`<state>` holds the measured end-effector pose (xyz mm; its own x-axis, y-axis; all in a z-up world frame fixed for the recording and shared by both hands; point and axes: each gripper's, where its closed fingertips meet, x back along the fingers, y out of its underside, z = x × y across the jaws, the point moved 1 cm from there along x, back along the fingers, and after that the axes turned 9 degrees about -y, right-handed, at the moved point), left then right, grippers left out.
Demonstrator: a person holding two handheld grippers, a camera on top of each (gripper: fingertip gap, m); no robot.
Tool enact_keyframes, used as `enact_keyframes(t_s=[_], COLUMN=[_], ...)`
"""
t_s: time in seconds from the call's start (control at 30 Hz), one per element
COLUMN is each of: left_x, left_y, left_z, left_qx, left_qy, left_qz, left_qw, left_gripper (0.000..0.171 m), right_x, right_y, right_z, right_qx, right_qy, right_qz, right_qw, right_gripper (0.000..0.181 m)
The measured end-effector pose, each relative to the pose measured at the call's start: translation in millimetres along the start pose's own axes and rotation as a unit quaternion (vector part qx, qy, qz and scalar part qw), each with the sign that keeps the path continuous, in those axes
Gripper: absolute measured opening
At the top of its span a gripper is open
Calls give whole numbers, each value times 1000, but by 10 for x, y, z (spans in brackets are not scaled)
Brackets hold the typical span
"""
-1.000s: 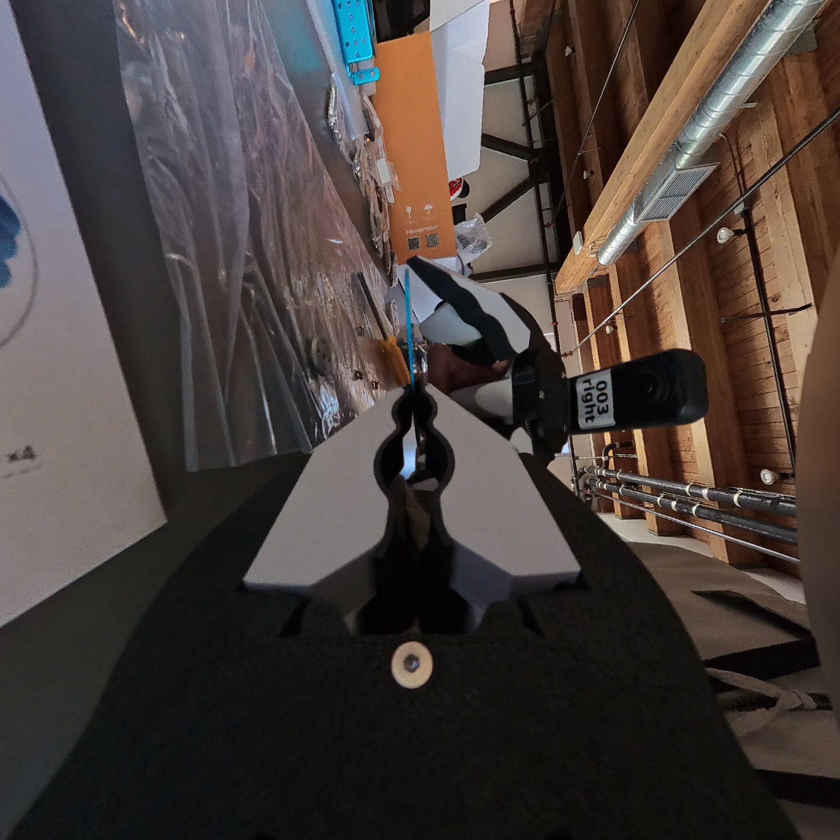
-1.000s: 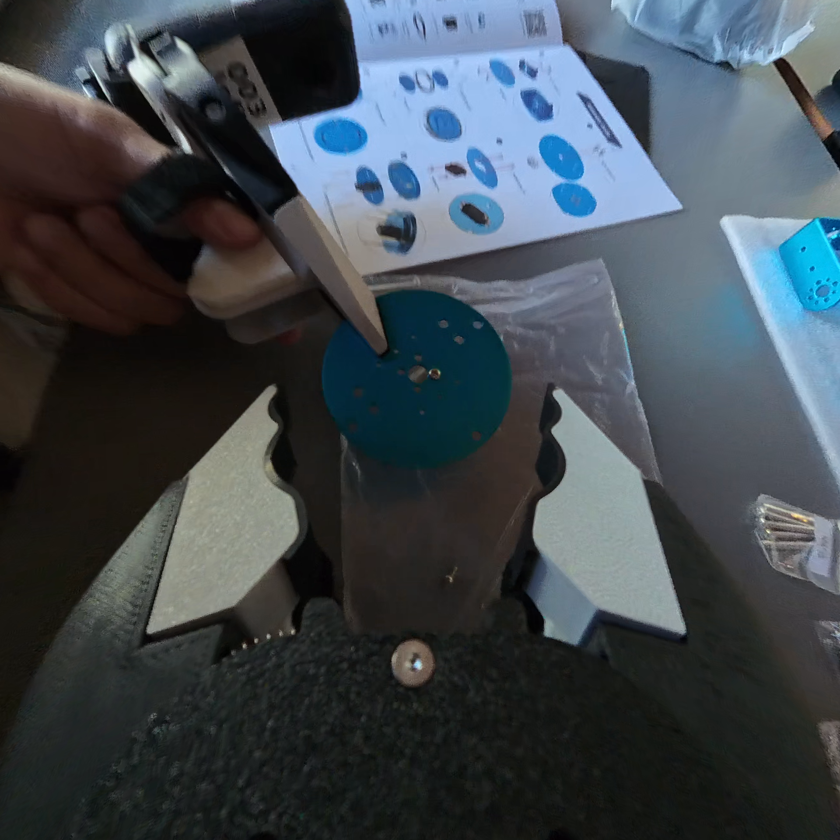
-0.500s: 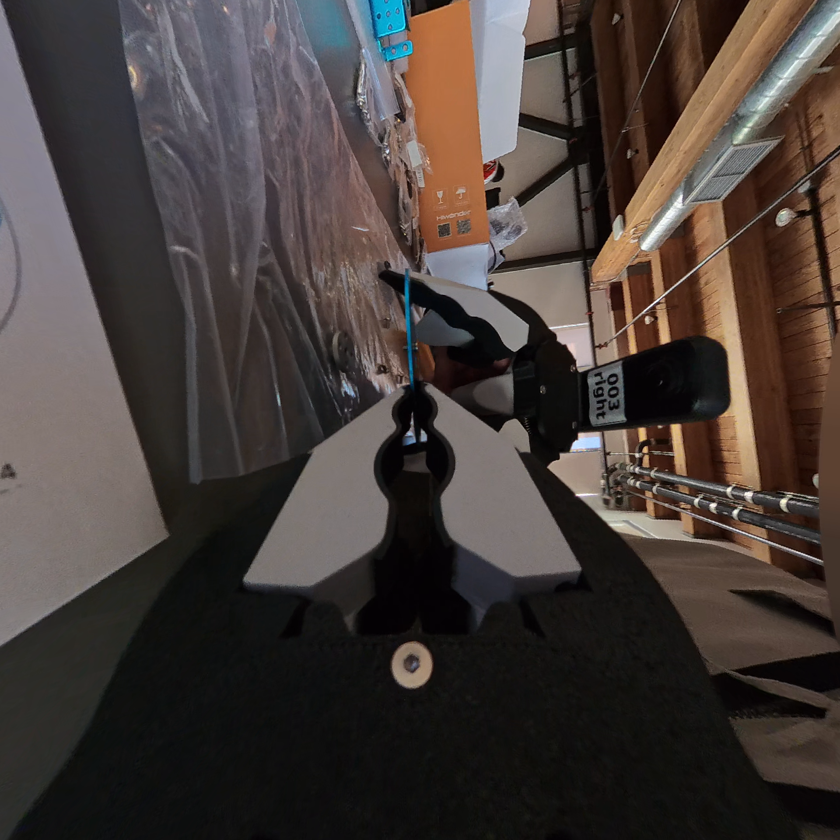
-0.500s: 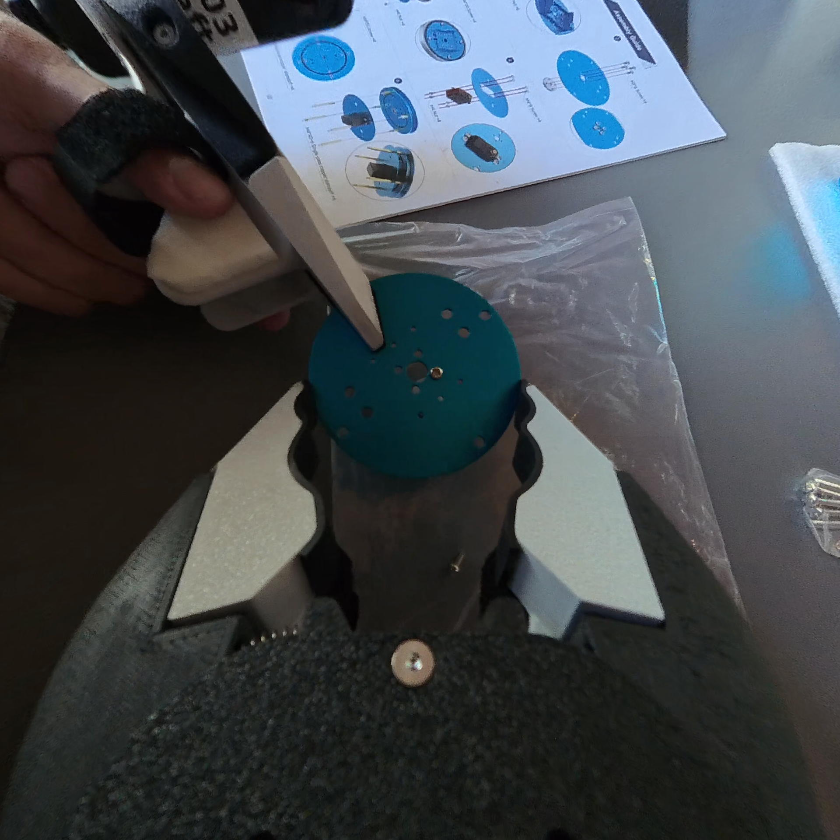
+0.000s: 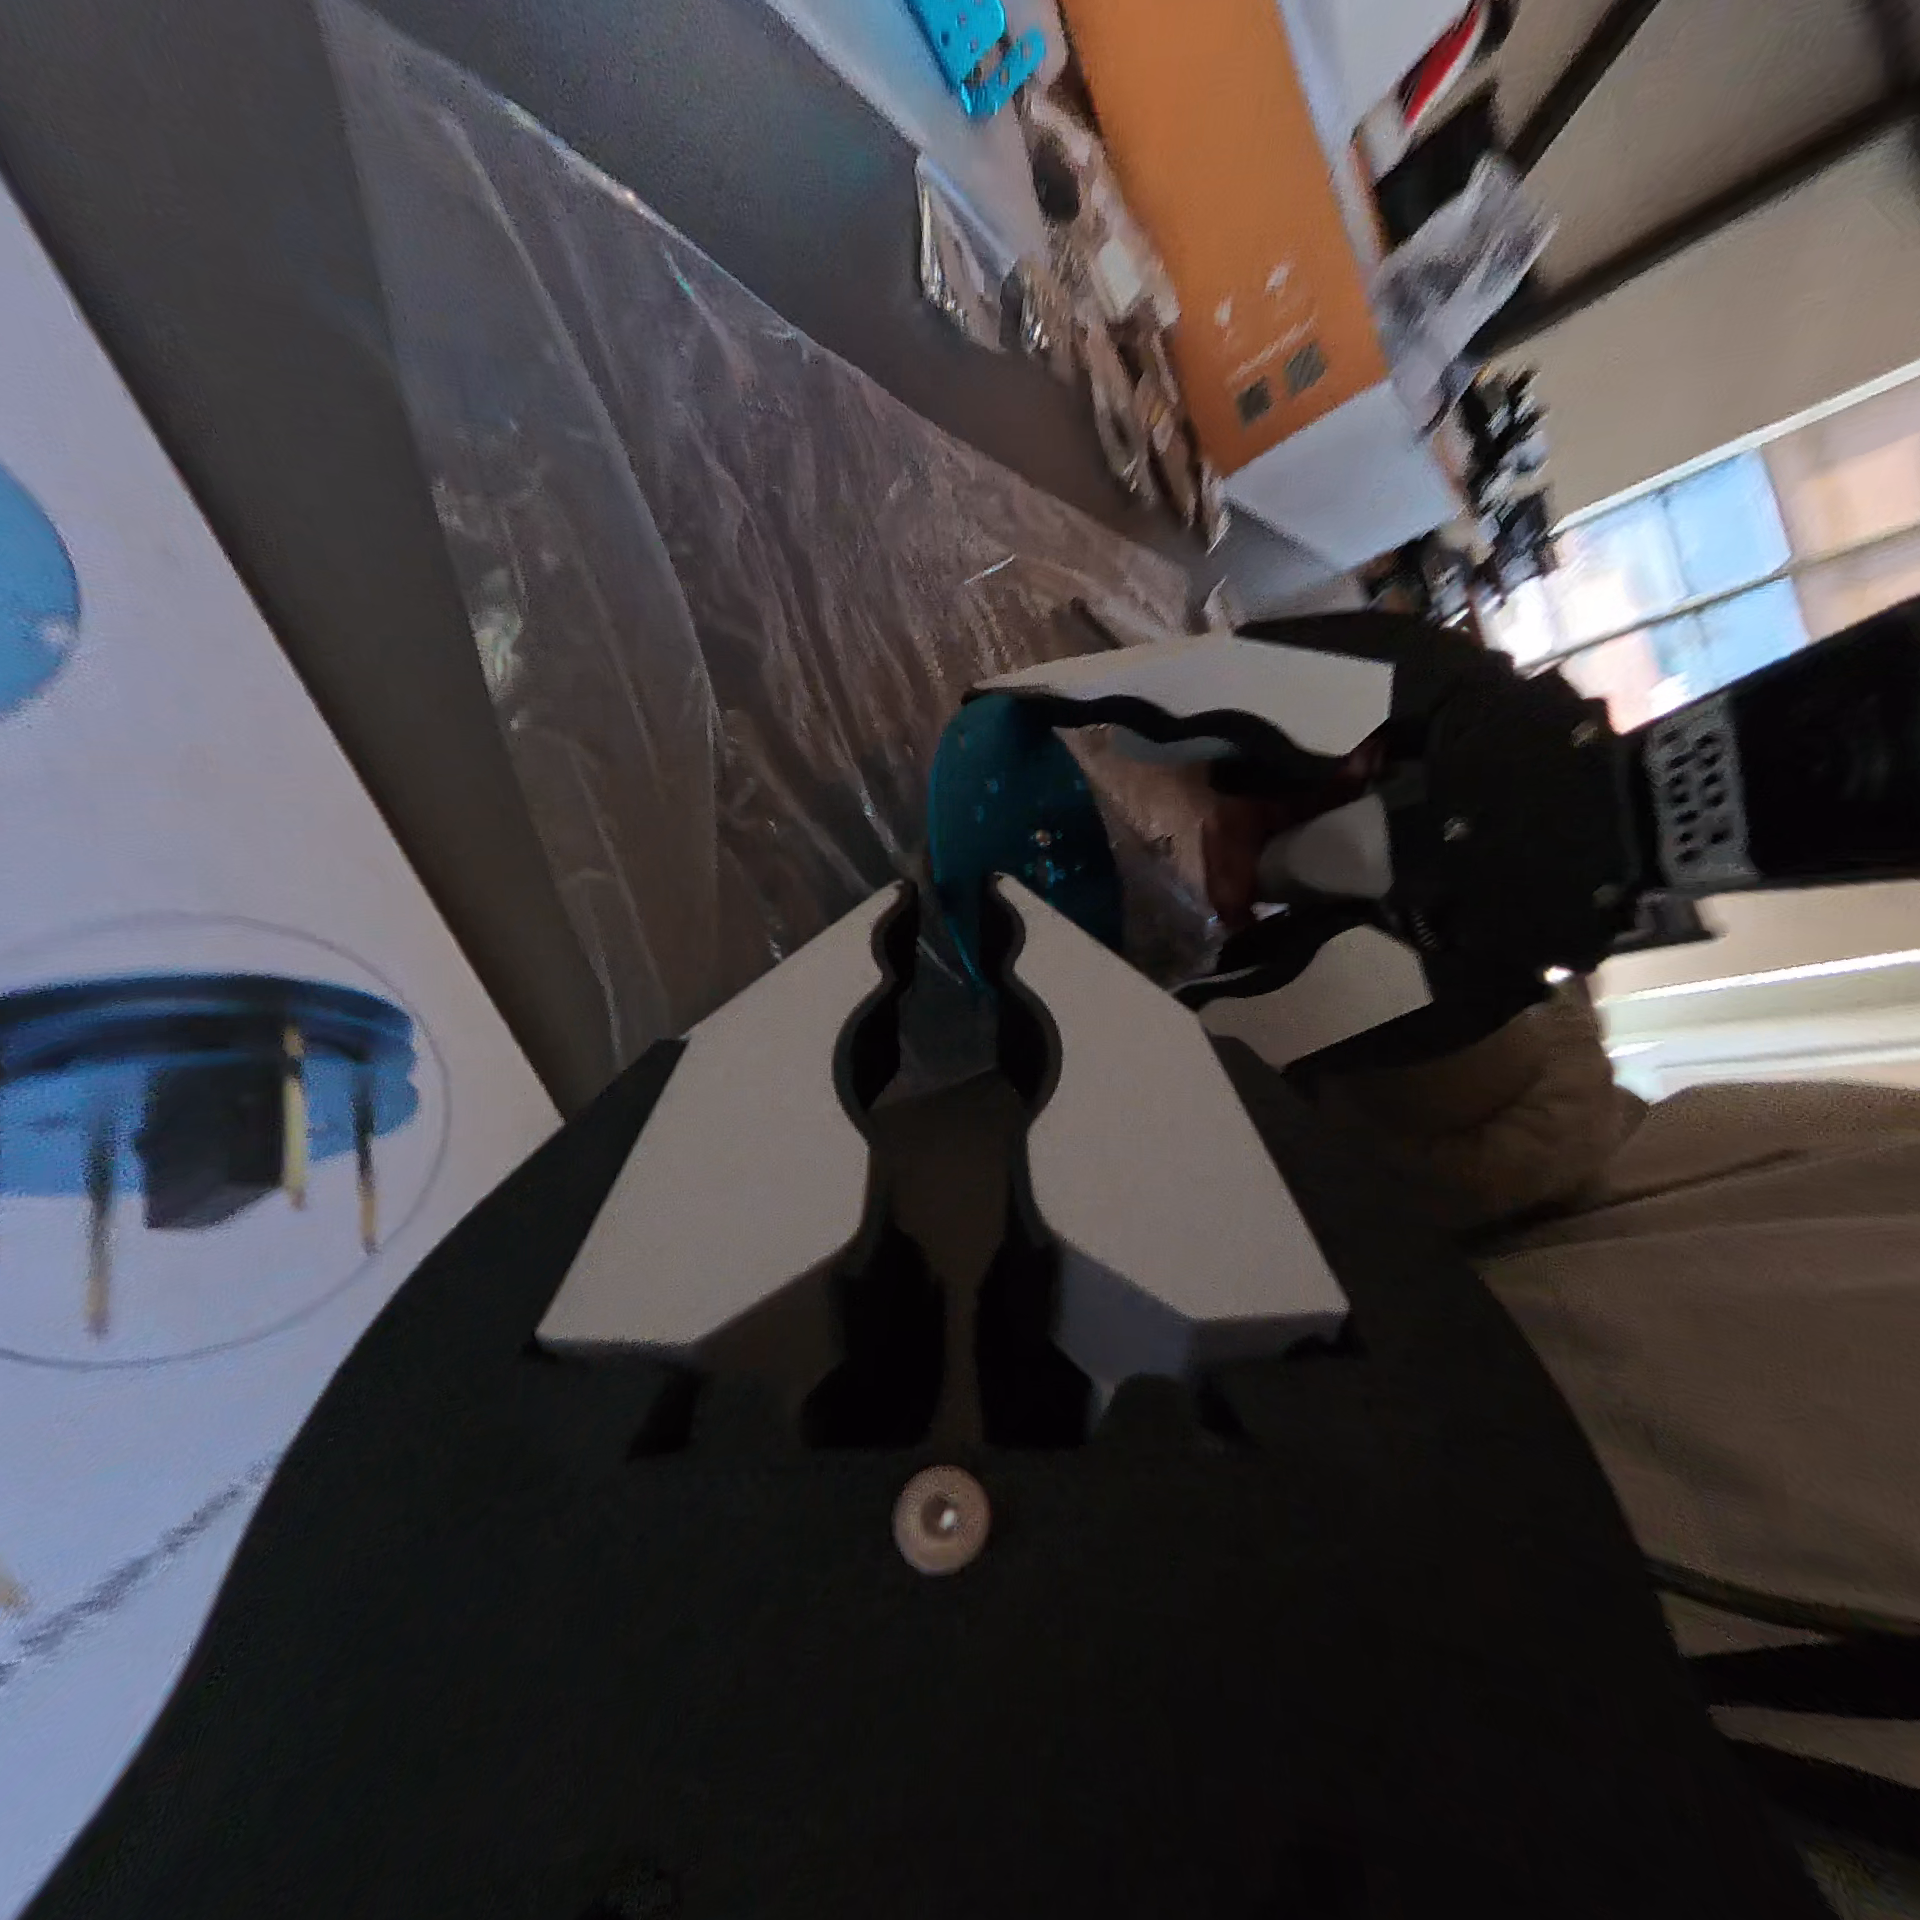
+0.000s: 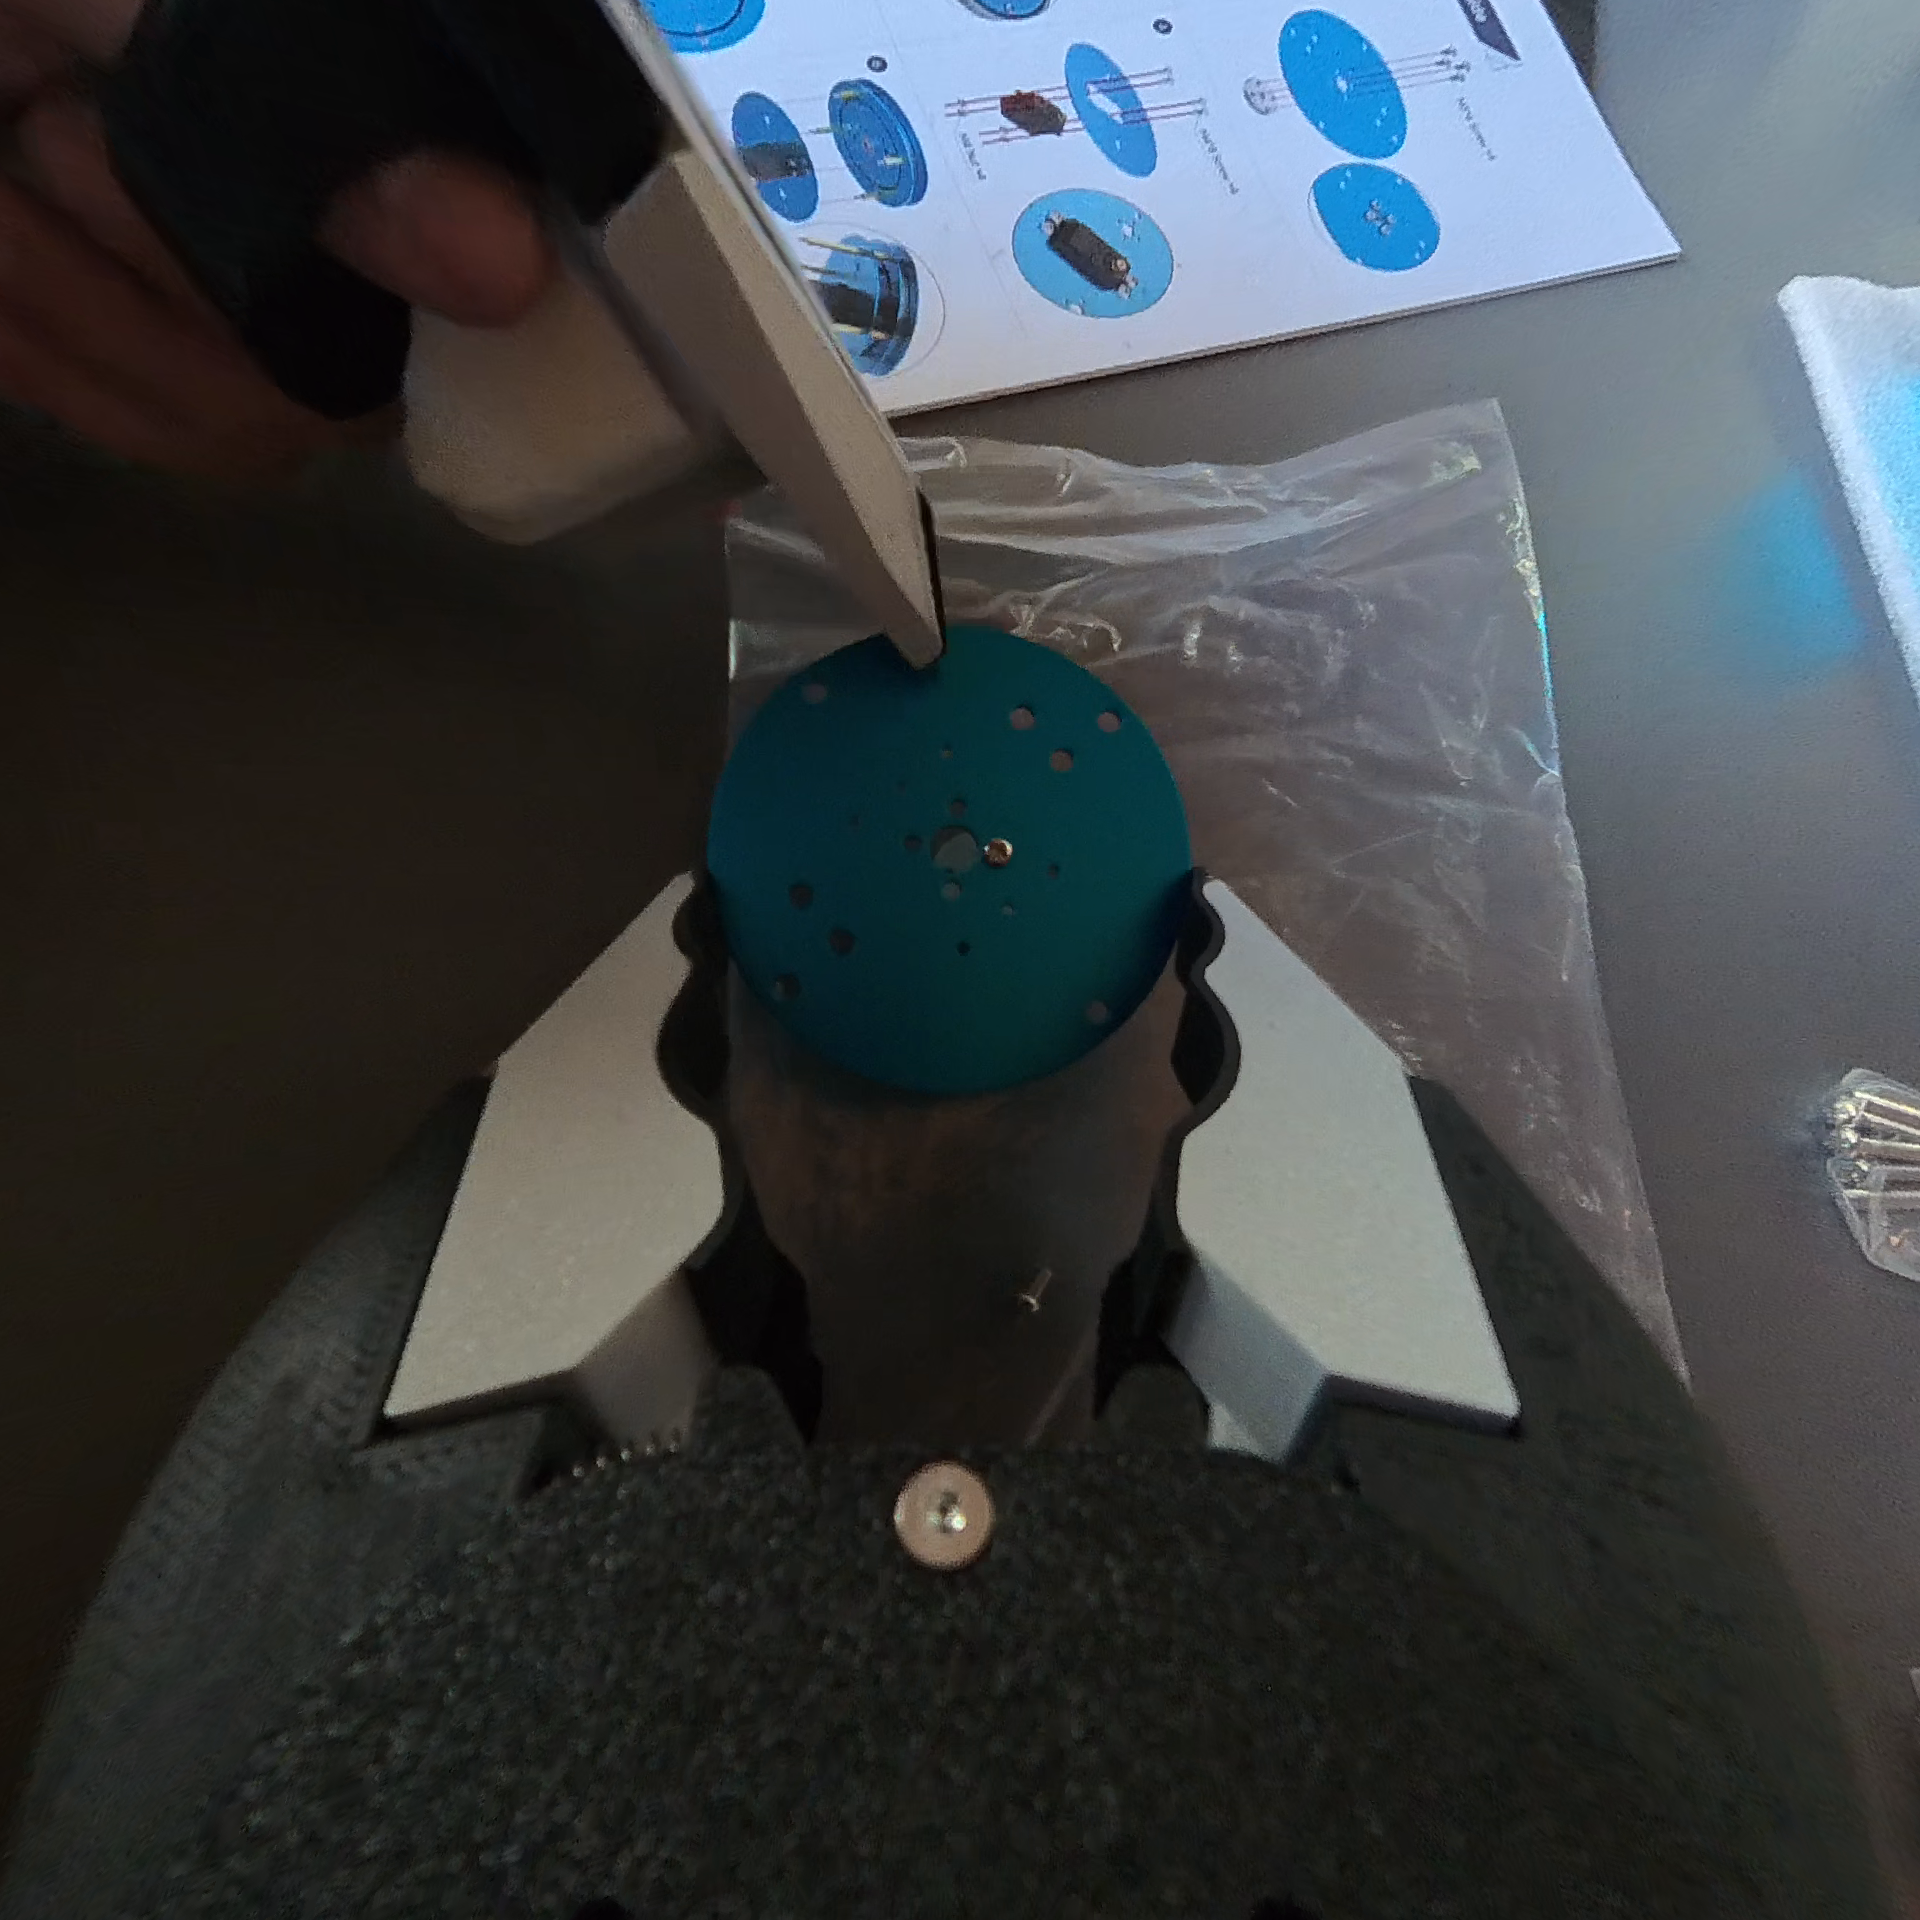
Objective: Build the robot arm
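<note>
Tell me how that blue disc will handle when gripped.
Probably stiff: the blue disc looks flat though the left gripper pinches only its rim. Likely light, being thin and full of holes. It might slip or pivot, since the right gripper meets just its round edge.

Blurred orange box [image 5: 1236, 239], cut-off foam [image 6: 1860, 436]

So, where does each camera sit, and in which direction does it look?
Left wrist view: on the left gripper, rolled sideways along the table; its fingers pinch the blue disc edge, right gripper beyond.
Right wrist view: on the right gripper, looking down at the disc over a plastic bag; a hand shows.
Shared: disc, bag, manual.
</note>
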<state>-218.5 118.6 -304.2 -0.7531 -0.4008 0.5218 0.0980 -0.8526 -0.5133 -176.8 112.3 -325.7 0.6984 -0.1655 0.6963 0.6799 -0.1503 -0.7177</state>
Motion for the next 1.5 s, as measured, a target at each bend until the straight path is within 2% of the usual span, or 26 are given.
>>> enact_keyframes(t_s=[0.1, 0.17, 0.23, 0.4, 0.57, 0.63, 0.7, 0.8, 0.9, 0.97, 1.07, 1.27, 1.43, 1.5], left_x=[43, 58, 32, -62, -74, -69, -64, -81, -120, -113, -152, -173, -196, -197], left_y=[-82, -100, -117, -139, -164, -174, -184, -223, -247, -272, -257, -240, -181, -180], left_z=[-16, -65, -84, 40, 7, 22, 67, 92, 36, 37, -30, -13, -7, -11], left_qx=[-95, -165, -196, -144, -88, -65, -39, -8, -9, 19, 36, 80, 95, 94], left_qy=[-47, -80, -77, 29, 71, 93, 123, 148, 144, 161, 150, 149, 132, 127], left_qz=[-6, -23, -44, -105, -123, -129, -135, -139, -141, -143, -144, -141, -140, -140], left_qw=[994, 983, 976, 984, 986, 985, 982, 979, 979, 976, 978, 975, 977, 978], left_gripper=[11, 12, 15, 23, 23, 19, 7, 2, 0, 0, 0, 0, 0, 0], right_x=[3, 4, -10, -4, 29, 37, 38, 10, 50, 124, 209, 213, 235, 242], right_y=[-9, -16, -7, -9, -56, -80, -109, -78, -59, -74, -35, -30, -72, -85], right_z=[36, 57, 72, 122, 133, 121, 105, 140, 184, 195, 213, 159, 102, 83], right_qx=[-10, -19, -28, -47, -60, -58, -52, -43, -40, -67, -98, -75, -60, -59], right_qy=[4, 4, 2, 1, -7, -10, -10, 5, 14, -8, -30, -27, -29, -32], right_qz=[3, 6, 1, 11, 34, 45, 52, 38, 41, 67, 88, 85, 86, 91], right_qw=[1000, 1000, 1000, 999, 998, 997, 997, 998, 998, 995, 991, 993, 994, 994], right_gripper=[87, 87, 87, 88, 88, 88, 87, 87, 78, 78, 80, 69, 54, 42])
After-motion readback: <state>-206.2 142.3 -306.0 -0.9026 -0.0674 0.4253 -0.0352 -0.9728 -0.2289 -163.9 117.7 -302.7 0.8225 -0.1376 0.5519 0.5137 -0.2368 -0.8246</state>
